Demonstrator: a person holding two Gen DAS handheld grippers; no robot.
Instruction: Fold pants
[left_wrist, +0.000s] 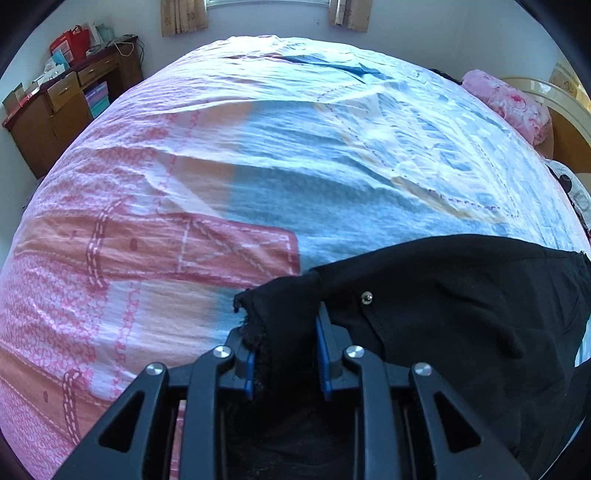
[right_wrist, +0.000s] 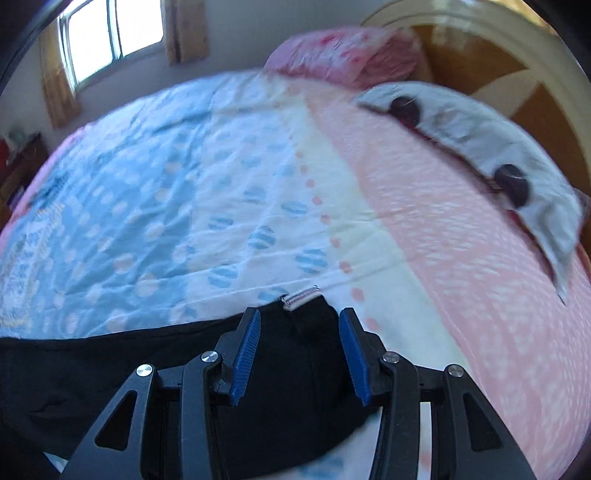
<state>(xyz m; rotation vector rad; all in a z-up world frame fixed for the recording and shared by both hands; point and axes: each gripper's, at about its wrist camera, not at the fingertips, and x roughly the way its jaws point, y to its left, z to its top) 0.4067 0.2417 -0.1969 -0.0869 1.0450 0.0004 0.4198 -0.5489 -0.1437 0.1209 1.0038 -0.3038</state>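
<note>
A: How many garments does the bed (left_wrist: 258, 155) carry?
B: One pair of black pants (left_wrist: 461, 295), with one metal stud (left_wrist: 367, 297) and one striped tab (right_wrist: 301, 297).
A: And the tools?
B: Two: one left gripper (left_wrist: 286, 354) and one right gripper (right_wrist: 301, 354), each showing two blue pads.
A: Bedding?
B: One patterned sheet (right_wrist: 184, 206), one pink pillow (left_wrist: 513, 107), one grey pillow (right_wrist: 480, 147) bearing two dark round spots.
A: Furniture beyond it?
B: One wooden desk (left_wrist: 66, 110), one window (right_wrist: 110, 33), one headboard (right_wrist: 498, 74).
</note>
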